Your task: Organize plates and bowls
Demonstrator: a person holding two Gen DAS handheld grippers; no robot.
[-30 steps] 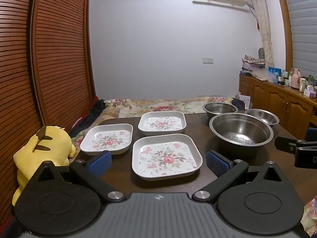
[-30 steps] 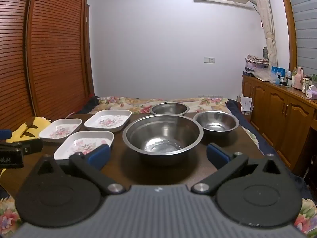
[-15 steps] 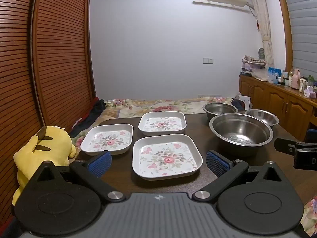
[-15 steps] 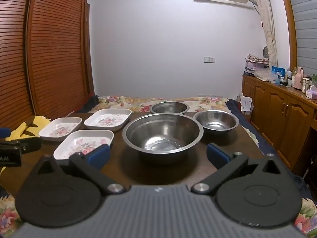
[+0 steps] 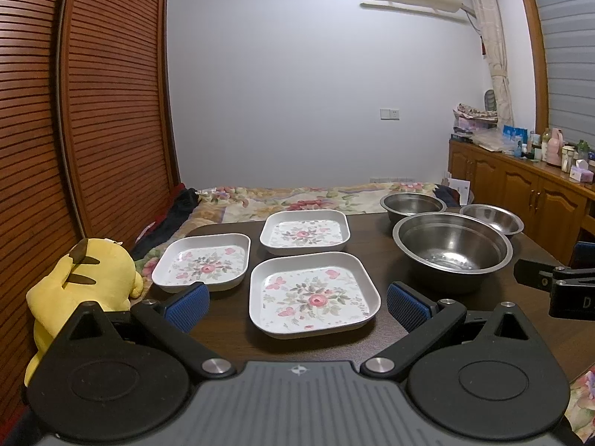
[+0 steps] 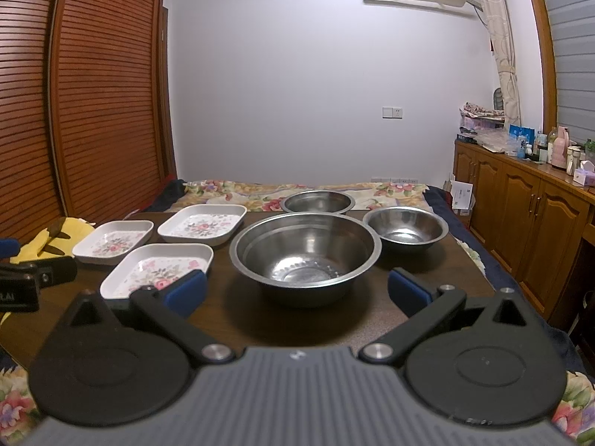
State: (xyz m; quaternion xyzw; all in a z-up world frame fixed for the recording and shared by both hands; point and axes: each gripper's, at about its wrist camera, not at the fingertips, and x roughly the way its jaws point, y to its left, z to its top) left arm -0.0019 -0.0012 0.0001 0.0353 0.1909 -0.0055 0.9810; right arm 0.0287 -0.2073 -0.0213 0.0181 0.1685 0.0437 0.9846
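A: Left gripper (image 5: 297, 303)?
B: Jaws apart, nearest floral plate (image 5: 313, 293) between them on the table (image 5: 375, 238).
A: Right gripper (image 6: 297, 290)?
B: Spread wide, empty; large steel bowl (image 6: 305, 251) ahead. Farthest bowl (image 6: 317, 200) partly hidden.

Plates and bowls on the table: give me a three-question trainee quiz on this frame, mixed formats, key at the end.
1. How many floral plates lie on the table, and how many steel bowls?
2. True or false: the left gripper is shut on the nearest plate.
3. Which thing lies directly ahead of the right gripper? A) the large bowl B) the yellow plush toy C) a stack of plates

Key: 1. three plates, three bowls; 2. false, both grippers are open and hold nothing; 3. A.
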